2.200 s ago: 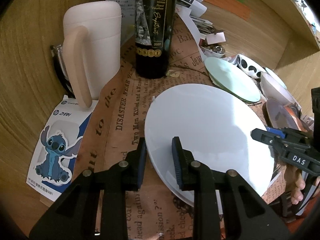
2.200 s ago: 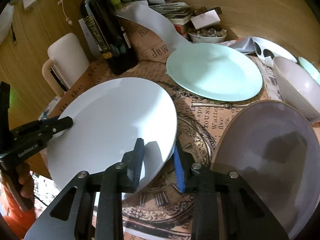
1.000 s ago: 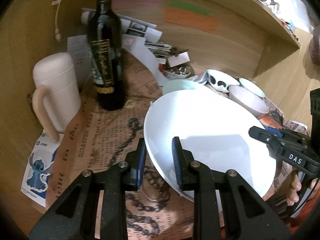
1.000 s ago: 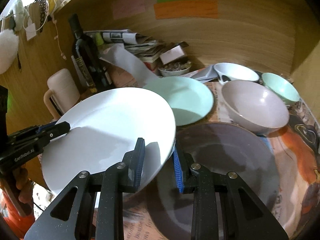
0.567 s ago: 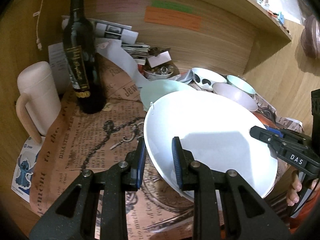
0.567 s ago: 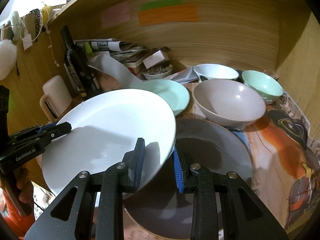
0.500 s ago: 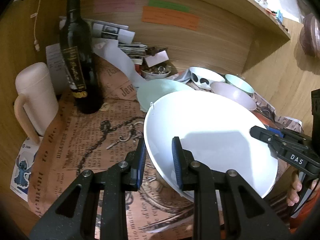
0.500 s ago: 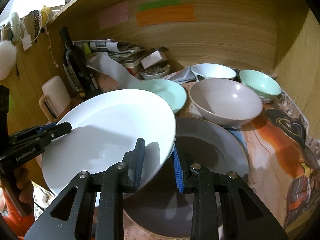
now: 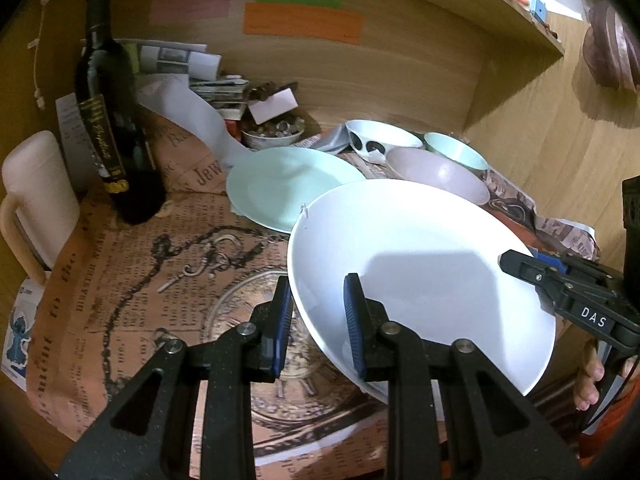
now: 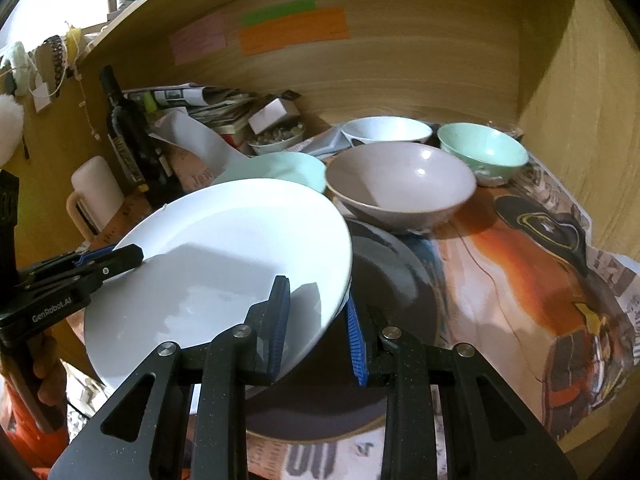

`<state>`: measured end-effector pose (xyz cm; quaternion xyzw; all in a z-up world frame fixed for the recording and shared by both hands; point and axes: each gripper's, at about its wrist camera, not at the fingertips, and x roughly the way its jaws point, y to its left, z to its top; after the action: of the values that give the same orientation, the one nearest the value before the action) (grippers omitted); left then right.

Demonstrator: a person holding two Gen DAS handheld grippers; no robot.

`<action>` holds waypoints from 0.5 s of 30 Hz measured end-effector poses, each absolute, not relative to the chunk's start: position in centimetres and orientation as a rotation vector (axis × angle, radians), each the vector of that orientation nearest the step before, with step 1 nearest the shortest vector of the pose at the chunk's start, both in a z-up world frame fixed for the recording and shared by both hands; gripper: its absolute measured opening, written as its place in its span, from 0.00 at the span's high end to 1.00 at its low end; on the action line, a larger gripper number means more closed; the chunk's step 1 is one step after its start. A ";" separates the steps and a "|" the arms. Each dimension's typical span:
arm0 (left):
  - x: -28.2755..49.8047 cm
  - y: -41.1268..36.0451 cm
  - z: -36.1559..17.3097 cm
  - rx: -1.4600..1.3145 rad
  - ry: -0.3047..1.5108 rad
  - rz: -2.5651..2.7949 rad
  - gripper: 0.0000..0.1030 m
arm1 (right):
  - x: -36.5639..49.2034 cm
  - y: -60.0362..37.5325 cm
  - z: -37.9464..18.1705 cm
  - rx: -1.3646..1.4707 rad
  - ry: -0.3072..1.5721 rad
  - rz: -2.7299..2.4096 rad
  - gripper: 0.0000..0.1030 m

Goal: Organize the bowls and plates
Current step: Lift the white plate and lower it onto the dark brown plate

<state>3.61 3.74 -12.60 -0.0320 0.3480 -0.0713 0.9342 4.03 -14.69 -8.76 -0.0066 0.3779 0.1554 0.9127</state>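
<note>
Both grippers hold one large white plate (image 9: pixel 420 264), which also shows in the right wrist view (image 10: pixel 224 264), lifted off the table and tilted. My left gripper (image 9: pixel 316 312) is shut on its left rim. My right gripper (image 10: pixel 316 320) is shut on its right rim and appears in the left wrist view (image 9: pixel 516 264). Under the plate's right edge lies a dark grey plate (image 10: pixel 392 288). Behind it stand a mauve bowl (image 10: pixel 400 184), a mint bowl (image 10: pixel 480 152), a white bowl (image 10: pixel 384 128) and a mint plate (image 9: pixel 288 184).
A dark wine bottle (image 9: pixel 112 136) and a cream mug (image 9: pixel 36 196) stand at the left on the printed newspaper cover (image 9: pixel 160 264). Papers and a small dish of trinkets (image 9: pixel 272 132) lie at the back. Wooden walls (image 10: pixel 580 120) close in the back and right.
Both grippers have carried the white plate to the right, away from the mug and bottle, until its right edge hangs over the dark grey plate. Both grips are unchanged.
</note>
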 end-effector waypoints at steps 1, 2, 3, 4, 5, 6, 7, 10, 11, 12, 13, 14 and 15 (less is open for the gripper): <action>3.7 3.6 -12.7 -0.065 0.715 -0.148 0.75 | 4.0 -14.9 -8.8 -0.015 0.785 0.319 0.76; 3.8 3.4 -12.8 -0.064 0.720 -0.151 0.75 | 3.9 -15.2 -8.9 -0.013 0.789 0.316 0.76; 3.8 3.1 -13.0 -0.062 0.726 -0.155 0.75 | 3.9 -15.4 -9.0 -0.012 0.792 0.313 0.76; 3.9 2.9 -13.1 -0.061 0.730 -0.157 0.75 | 3.9 -15.6 -9.1 -0.011 0.796 0.311 0.76; 4.0 2.7 -13.3 -0.059 0.736 -0.160 0.75 | 3.8 -15.8 -9.2 -0.009 0.799 0.309 0.76; 4.0 2.5 -13.4 -0.058 0.741 -0.163 0.75 | 3.8 -16.0 -9.4 -0.008 0.804 0.305 0.76; 4.0 2.3 -13.6 -0.057 0.746 -0.166 0.75 | 3.8 -16.2 -9.5 -0.006 0.808 0.302 0.76; 4.3 1.7 -14.1 -0.053 0.766 -0.175 0.75 | 3.8 -16.8 -10.0 0.001 0.823 0.292 0.76; 4.4 1.6 -14.2 -0.051 0.769 -0.176 0.75 | 3.9 -16.9 -10.1 0.002 0.828 0.288 0.76; 4.5 1.4 -14.4 -0.048 0.775 -0.179 0.75 | 3.8 -17.1 -10.3 0.005 0.832 0.285 0.76; 4.7 1.1 -14.6 -0.044 0.781 -0.183 0.75 | 3.9 -17.3 -10.4 0.008 0.836 0.282 0.76; 4.9 1.0 -14.7 -0.043 0.785 -0.184 0.75 | 3.9 -17.5 -10.5 0.011 0.843 0.280 0.76; 5.1 0.8 -14.8 -0.039 0.790 -0.188 0.75 | 4.0 -17.7 -10.7 0.015 0.849 0.275 0.76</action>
<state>5.08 0.77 -14.81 -0.0192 0.3843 -0.0914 0.9185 4.02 -17.66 -10.71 0.0073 0.4106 0.1332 0.9020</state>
